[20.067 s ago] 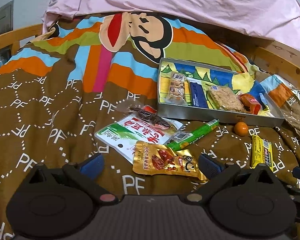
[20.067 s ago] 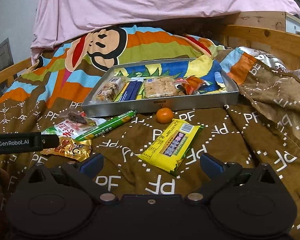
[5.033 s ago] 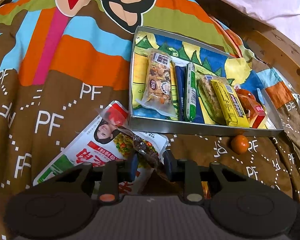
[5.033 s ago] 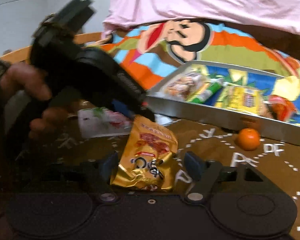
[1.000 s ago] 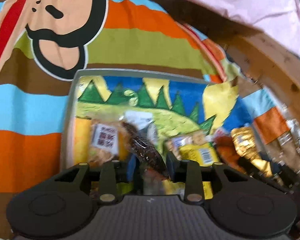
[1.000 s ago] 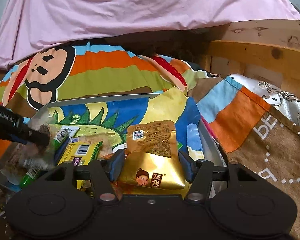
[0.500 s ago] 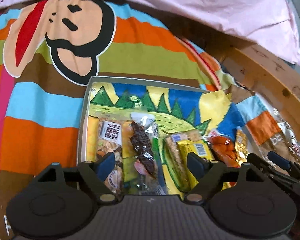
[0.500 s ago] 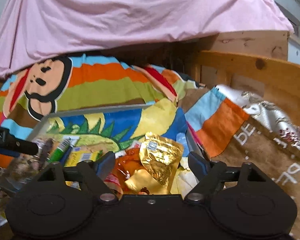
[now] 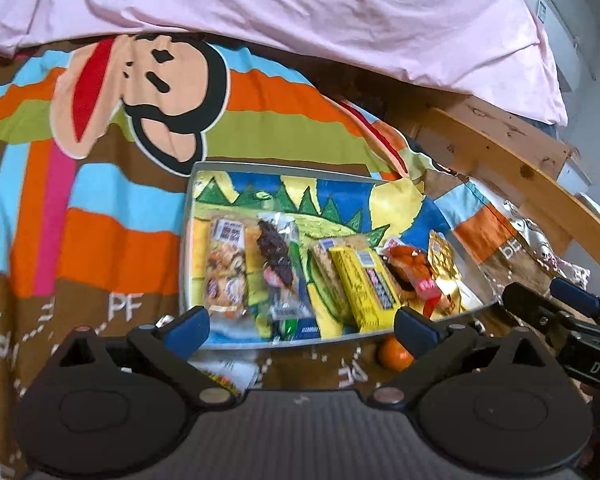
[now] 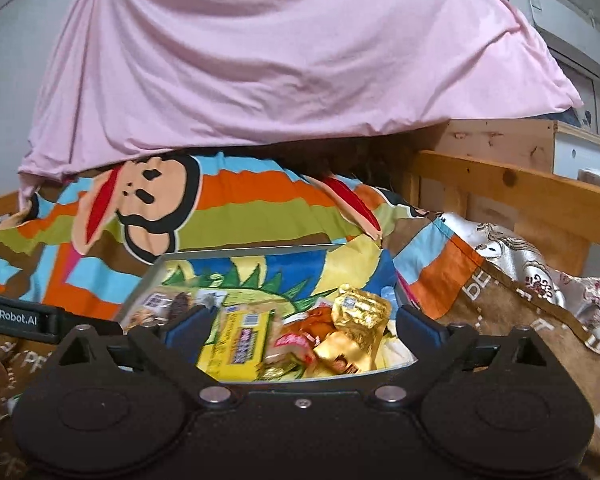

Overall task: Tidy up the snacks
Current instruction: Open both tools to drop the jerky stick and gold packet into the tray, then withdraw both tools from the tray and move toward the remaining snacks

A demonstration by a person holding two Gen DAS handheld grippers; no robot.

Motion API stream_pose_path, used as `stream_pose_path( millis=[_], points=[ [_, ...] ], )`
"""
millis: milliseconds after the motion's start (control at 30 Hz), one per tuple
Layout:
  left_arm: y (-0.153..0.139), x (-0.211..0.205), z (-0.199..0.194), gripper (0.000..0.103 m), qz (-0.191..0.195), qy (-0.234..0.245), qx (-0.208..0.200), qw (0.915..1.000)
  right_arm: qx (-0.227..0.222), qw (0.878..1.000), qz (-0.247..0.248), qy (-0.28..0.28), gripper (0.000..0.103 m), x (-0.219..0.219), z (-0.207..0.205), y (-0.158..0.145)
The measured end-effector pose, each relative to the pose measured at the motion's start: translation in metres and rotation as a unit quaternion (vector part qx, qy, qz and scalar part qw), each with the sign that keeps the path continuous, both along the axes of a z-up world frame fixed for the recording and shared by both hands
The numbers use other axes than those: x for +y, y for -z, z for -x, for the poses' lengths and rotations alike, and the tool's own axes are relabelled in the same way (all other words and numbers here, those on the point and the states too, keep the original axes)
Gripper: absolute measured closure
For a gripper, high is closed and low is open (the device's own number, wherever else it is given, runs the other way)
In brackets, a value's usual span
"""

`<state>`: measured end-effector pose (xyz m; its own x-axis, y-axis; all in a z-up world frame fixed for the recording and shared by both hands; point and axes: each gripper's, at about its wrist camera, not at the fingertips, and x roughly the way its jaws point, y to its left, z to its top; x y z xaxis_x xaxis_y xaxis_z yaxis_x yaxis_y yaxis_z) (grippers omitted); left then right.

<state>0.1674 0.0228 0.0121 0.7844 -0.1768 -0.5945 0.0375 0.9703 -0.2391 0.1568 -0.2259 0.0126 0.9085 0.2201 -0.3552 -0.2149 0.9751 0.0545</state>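
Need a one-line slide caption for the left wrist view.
Open left gripper above the tray of snacks; an orange sits outside.

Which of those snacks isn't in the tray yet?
The small orange fruit: it sits on the brown blanket just outside the tray's near rim, while the wrapped snacks lie inside.

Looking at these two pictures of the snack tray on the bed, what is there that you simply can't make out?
- Small orange fruit, left view: partly behind the left tongs' finger; unseen in the right view.
- White packet in front of the tray: mostly under the tongs' body.
- Wrapper print, e.g. yellow bar: blurred, unreadable.
- Tray's near edge, right view: behind the right tongs.
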Motion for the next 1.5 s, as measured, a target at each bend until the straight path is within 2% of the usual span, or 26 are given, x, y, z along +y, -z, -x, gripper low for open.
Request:
stream_pose_path(
  millis=[200, 433, 633, 1033, 1500],
  points=[
    [0.006, 0.008, 0.04, 0.001, -0.008, -0.026, -0.006, 0.9996, 0.008, 1.0, 0.002, 0.0, 0.001, 0.005, 0.034, 0.006],
    [0.018, 0.015, 0.084, 0.001, -0.043, -0.046, -0.027, 0.9977, 0.03, 1.0, 0.002, -0.004, 0.001, 0.008, 0.064, 0.019],
    [0.034, 0.019, 0.111, 0.001, -0.064, -0.048, -0.014, 0.9967, 0.05, 0.999, 0.005, -0.005, 0.001, 0.014, 0.086, 0.028],
    [0.044, 0.028, 0.121, 0.001, -0.065, -0.062, 0.016, 0.9958, 0.107, 0.993, 0.039, -0.036, 0.001, 0.039, 0.092, 0.05],
    [0.046, 0.032, 0.12, 0.001, -0.065, -0.072, 0.022, 0.9951, 0.122, 0.99, 0.044, -0.046, 0.001, 0.043, 0.091, 0.056]
  ],
)
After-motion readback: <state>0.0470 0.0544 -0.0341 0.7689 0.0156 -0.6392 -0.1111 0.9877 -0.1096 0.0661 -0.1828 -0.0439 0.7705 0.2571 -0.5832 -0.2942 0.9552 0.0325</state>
